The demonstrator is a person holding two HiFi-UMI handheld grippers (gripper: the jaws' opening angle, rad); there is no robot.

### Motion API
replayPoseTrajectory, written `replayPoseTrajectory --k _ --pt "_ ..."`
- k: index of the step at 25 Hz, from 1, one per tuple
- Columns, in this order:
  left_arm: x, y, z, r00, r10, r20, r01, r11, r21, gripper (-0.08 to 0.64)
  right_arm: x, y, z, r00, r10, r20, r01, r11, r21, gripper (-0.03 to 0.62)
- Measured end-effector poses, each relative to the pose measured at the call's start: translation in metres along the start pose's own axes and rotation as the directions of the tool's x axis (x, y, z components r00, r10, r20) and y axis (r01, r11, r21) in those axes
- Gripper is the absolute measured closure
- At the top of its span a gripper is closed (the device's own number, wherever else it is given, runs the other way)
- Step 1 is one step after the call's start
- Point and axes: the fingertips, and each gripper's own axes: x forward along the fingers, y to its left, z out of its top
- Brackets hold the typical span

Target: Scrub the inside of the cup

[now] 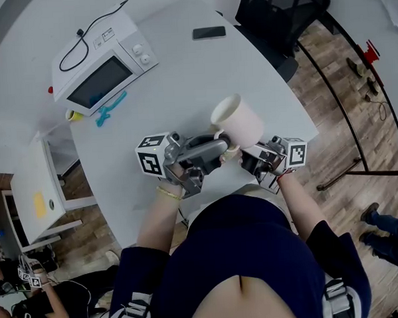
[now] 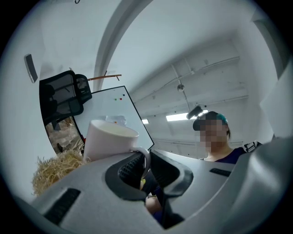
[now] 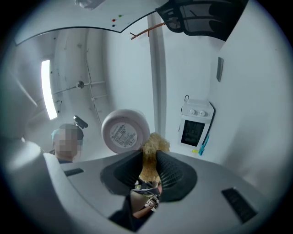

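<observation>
A white cup is held up over the table's near edge, tilted, with its mouth toward the far left. My left gripper is shut on its handle; in the left gripper view the handle sits between the jaws of the left gripper and the cup rises beyond them. My right gripper is shut on a straw-coloured scrubber, just under the cup. In the right gripper view the cup's labelled bottom faces the camera, beside the scrubber's tuft. The scrubber is outside the cup.
On the white table stand a white microwave at the far left, a blue tool and a yellow item in front of it, and a dark phone at the back. A black chair stands behind the table.
</observation>
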Motion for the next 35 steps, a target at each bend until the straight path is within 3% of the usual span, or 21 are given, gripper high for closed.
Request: replayPoseTrajectory --k 5,8,11,14,16,19,25,32,35 --pt "0.0 0.003 0.0 1.0 0.026 -0.012 -0.026 1.0 0.012 0.516 -0.004 -0.013 0.004 0.996 -0.079 0.042 0.079 0.997 -0.006 0.488" --pt "-0.009 0.018 0.009 0.989 0.147 -0.014 -0.146 0.988 0.056 0.515 -0.019 -0.032 0.017 0.97 -0.216 0.113 0.22 0.975 -0.025 0.488" --pt "-0.028 0.04 0.022 0.951 0.308 -0.007 -0.305 0.944 0.125 0.515 -0.038 -0.045 0.03 0.926 -0.339 0.164 0.355 0.931 -0.079 0.488" --pt "-0.05 0.062 0.023 0.886 0.464 -0.017 -0.452 0.87 0.199 0.516 -0.054 -0.045 0.039 0.891 -0.41 0.195 0.438 0.889 -0.135 0.488" --pt "-0.064 0.081 0.016 0.821 0.57 -0.044 -0.539 0.797 0.271 0.515 -0.062 -0.043 0.044 0.864 -0.46 0.204 0.496 0.847 -0.192 0.488" --pt "-0.082 0.11 0.001 0.699 0.71 -0.082 -0.638 0.671 0.377 0.515 -0.069 -0.042 0.052 0.814 -0.539 0.215 0.58 0.758 -0.297 0.488" --pt "-0.103 0.146 -0.017 0.532 0.846 -0.044 -0.728 0.483 0.486 0.515 -0.074 -0.047 0.06 0.71 -0.665 0.229 0.681 0.567 -0.463 0.488" --pt "-0.128 0.176 -0.03 0.404 0.913 0.056 -0.795 0.32 0.516 0.515 -0.078 -0.057 0.062 0.593 -0.754 0.283 0.731 0.357 -0.582 0.488" --pt "-0.139 0.187 -0.037 0.356 0.93 0.091 -0.805 0.256 0.535 0.515 -0.079 -0.059 0.057 0.565 -0.772 0.292 0.733 0.306 -0.607 0.486"
